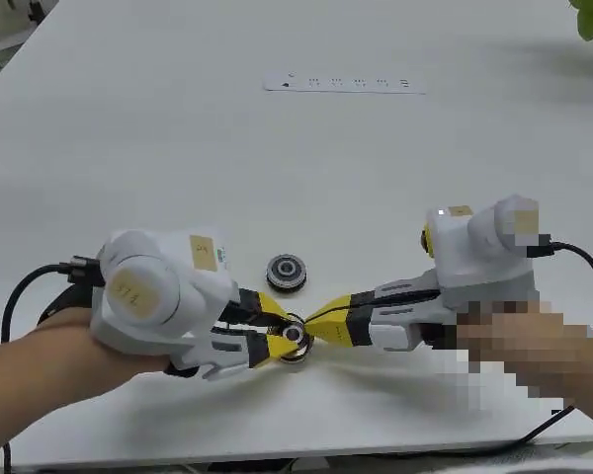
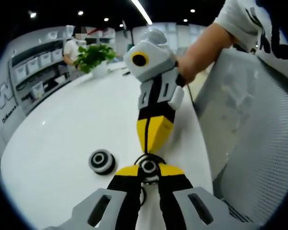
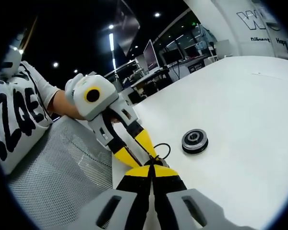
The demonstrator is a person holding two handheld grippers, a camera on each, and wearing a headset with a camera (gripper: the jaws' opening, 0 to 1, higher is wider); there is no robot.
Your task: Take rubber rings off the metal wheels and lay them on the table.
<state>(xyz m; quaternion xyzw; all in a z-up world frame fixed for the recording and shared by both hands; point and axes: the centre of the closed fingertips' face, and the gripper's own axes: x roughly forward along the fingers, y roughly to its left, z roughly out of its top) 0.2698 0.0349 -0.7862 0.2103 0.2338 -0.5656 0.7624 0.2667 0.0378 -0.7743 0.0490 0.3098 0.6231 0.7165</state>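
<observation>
A small metal wheel (image 1: 295,336) is held just above the white table (image 1: 178,148), near its front edge, and my left gripper (image 1: 282,338) is shut on it. In the left gripper view the wheel (image 2: 149,167) sits between my yellow jaws. My right gripper (image 1: 311,318) comes in from the right, tips against the wheel, shut on a thin black rubber ring (image 3: 162,148) that loops out from the wheel. A second wheel (image 1: 287,272), its black ring on it, lies flat on the table just behind.
A white power strip (image 1: 344,85) lies at the far side of the table. A green plant (image 2: 93,55) stands at a far corner. A grey mesh chair (image 2: 249,120) is close by the table's front edge. Cables trail from both grippers.
</observation>
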